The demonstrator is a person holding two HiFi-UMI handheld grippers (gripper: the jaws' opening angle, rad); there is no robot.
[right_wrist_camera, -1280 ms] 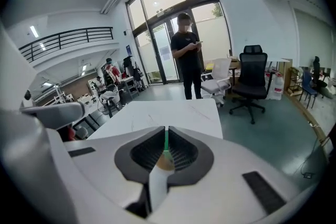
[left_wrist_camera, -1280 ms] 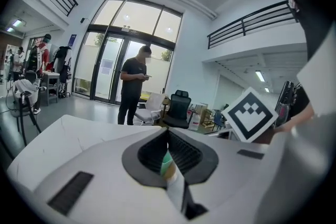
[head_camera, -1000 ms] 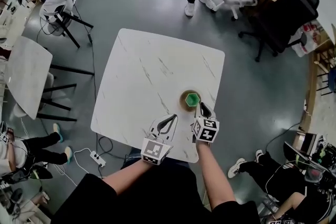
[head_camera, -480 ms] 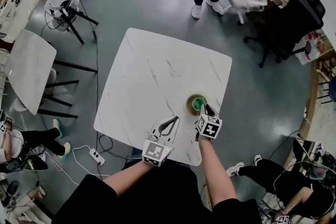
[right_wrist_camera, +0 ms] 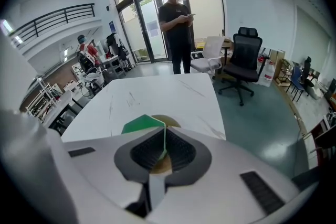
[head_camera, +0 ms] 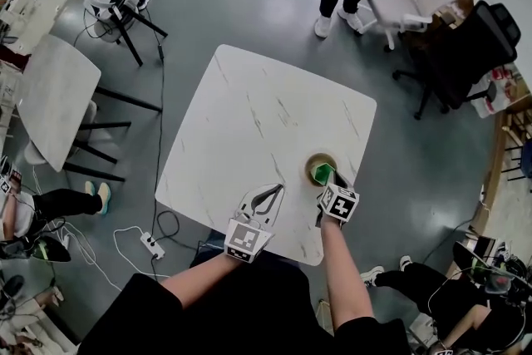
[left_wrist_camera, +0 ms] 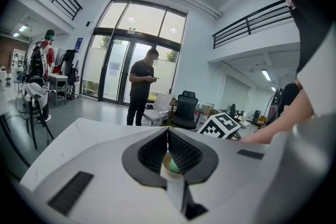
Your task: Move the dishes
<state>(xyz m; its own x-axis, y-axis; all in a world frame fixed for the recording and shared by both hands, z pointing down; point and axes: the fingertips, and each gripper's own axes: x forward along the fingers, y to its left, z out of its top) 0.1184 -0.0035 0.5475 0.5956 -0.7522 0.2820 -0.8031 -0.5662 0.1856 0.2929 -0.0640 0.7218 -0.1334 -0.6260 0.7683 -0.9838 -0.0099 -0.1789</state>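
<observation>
1 hand-held gripper (head_camera: 268, 189) (L) near-level over table (head_camera: 249, 116)

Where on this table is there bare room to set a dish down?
The table is bare from the brown dish out to its far and left edges. Crowded only near right: the right gripper, jaws just closed on the wall of the green cup in that dish, and the shut left gripper beside it.

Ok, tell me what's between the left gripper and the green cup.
Bare table, then the rim of the tan dish holding the cup; the head view shows it.
</observation>
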